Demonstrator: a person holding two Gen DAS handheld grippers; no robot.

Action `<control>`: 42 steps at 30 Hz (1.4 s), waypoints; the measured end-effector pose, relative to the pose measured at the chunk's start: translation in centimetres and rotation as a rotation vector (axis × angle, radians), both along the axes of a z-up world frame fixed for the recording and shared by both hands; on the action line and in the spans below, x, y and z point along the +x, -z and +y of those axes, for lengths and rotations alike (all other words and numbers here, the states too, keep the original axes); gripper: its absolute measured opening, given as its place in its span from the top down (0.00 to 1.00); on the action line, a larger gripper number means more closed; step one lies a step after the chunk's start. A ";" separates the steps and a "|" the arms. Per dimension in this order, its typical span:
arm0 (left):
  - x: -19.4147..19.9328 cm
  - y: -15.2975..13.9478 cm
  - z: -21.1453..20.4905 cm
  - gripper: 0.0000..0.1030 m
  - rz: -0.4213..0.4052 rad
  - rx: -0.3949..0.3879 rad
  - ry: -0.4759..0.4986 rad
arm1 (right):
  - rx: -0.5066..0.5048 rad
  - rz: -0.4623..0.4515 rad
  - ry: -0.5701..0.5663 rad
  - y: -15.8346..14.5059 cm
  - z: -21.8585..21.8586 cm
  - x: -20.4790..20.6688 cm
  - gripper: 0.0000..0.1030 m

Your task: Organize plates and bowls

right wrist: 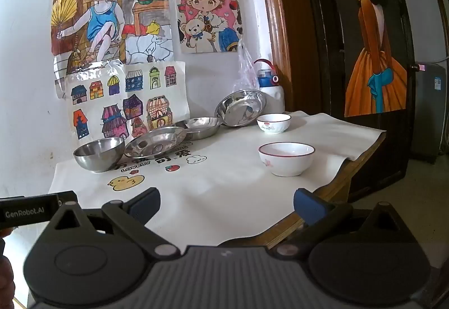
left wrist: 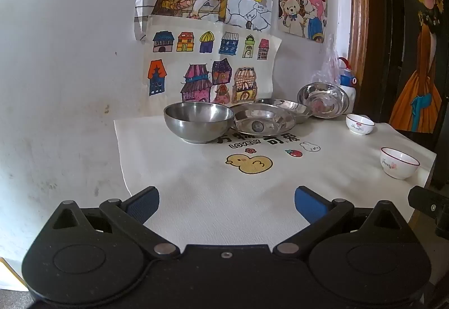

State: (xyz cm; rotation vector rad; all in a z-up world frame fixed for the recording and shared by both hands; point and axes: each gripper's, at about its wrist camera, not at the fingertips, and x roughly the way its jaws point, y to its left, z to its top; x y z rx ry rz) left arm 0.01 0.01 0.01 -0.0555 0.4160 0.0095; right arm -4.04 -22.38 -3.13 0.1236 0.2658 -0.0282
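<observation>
A deep steel bowl (left wrist: 198, 121) (right wrist: 98, 154) stands at the table's back left. Beside it lie two shallow steel plates (left wrist: 262, 121) (right wrist: 155, 142), (left wrist: 284, 106) (right wrist: 199, 126), overlapping. A third steel plate (left wrist: 322, 99) (right wrist: 240, 107) leans tilted against the wall. Two white ceramic bowls stand at the right: a far one (left wrist: 359, 124) (right wrist: 273, 123) and a near one (left wrist: 399, 162) (right wrist: 285, 158). My left gripper (left wrist: 226, 203) is open and empty over the near cloth. My right gripper (right wrist: 226, 203) is open and empty near the table's front edge.
A white cloth with a duck print (left wrist: 249, 163) (right wrist: 125, 182) covers the table. A white and blue bottle (left wrist: 347, 83) (right wrist: 270, 84) and a plastic bag (right wrist: 244, 70) stand at the back by the wall. A wooden door frame (right wrist: 277, 28) is at the right.
</observation>
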 end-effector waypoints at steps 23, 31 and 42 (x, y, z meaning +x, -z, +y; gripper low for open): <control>0.0 0.0 0.0 0.01 0.001 0.002 0.001 | -0.001 0.008 0.001 -0.1 0.1 0.2 0.00; 0.0 0.0 0.0 0.01 0.001 0.002 0.001 | -0.001 0.008 0.000 0.0 0.1 0.2 0.00; 0.0 0.0 0.0 0.01 0.002 0.003 0.001 | -0.001 0.009 0.000 0.0 0.1 0.2 0.00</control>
